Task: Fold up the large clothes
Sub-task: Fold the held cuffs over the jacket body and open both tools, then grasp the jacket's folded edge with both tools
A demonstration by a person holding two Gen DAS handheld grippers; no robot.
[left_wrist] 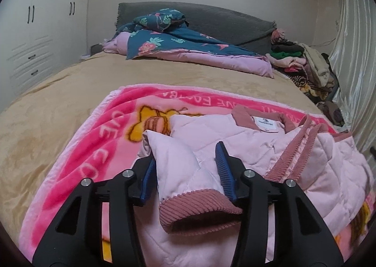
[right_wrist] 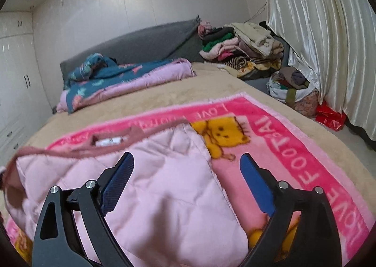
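Beige bed (left_wrist: 58, 102) under a pink blanket (left_wrist: 94, 140) carries the work. My left tool (left_wrist: 185, 173) gapes wide around the jacket sleeve (left_wrist: 188, 187), cuff nearest me, sleeve running away toward the collar. My right tool (right_wrist: 188, 184) hangs wide over the pink jacket (right_wrist: 164, 184), straddling its right edge. I judge the left is nearer a grip.

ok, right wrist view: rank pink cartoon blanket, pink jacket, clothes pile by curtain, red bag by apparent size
1. pink cartoon blanket
2. pink jacket, though nearness to the camera inflates it
3. clothes pile
4. red bag
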